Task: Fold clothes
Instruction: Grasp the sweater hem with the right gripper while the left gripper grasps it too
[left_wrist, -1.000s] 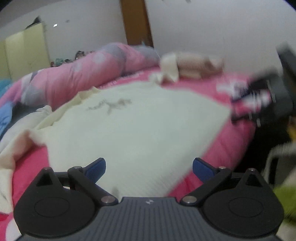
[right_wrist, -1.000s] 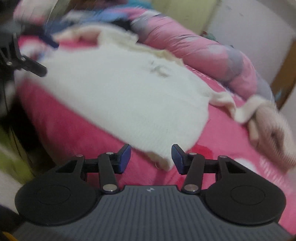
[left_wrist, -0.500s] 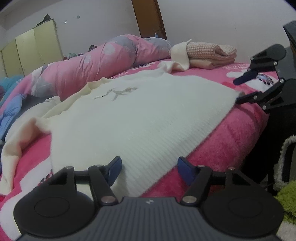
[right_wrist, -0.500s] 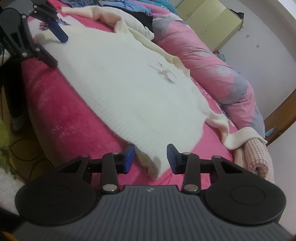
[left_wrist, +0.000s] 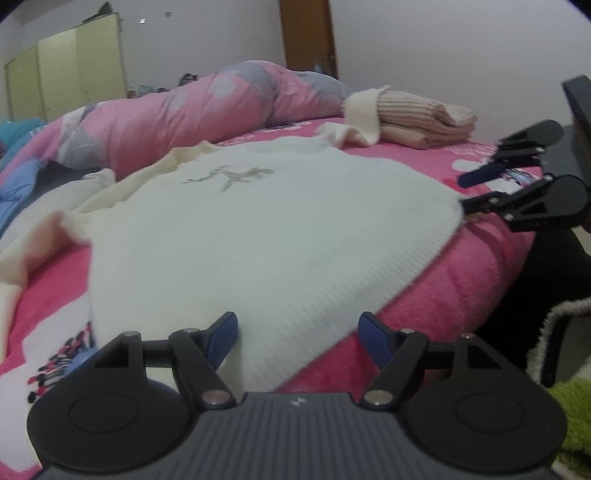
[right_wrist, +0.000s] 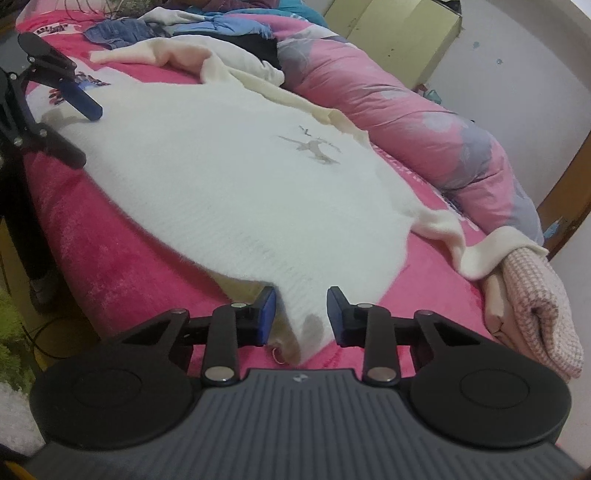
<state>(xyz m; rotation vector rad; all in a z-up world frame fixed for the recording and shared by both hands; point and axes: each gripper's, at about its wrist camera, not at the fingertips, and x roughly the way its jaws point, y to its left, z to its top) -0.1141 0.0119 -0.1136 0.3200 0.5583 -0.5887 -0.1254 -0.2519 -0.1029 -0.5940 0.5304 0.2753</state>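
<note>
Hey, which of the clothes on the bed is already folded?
The pink checked garment, lying as a neat stack at the far right of the pink bedspread. The white sweater lies spread flat, and the clothes behind it are a loose heap.

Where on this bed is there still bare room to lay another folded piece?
Bare pink bedsheet lies between the white knitted sweater and the folded checked pink stack. A strip runs along the near bed edge. The far end is crowded with blue and dark clothes; the rolled pink quilt fills the back.
</note>
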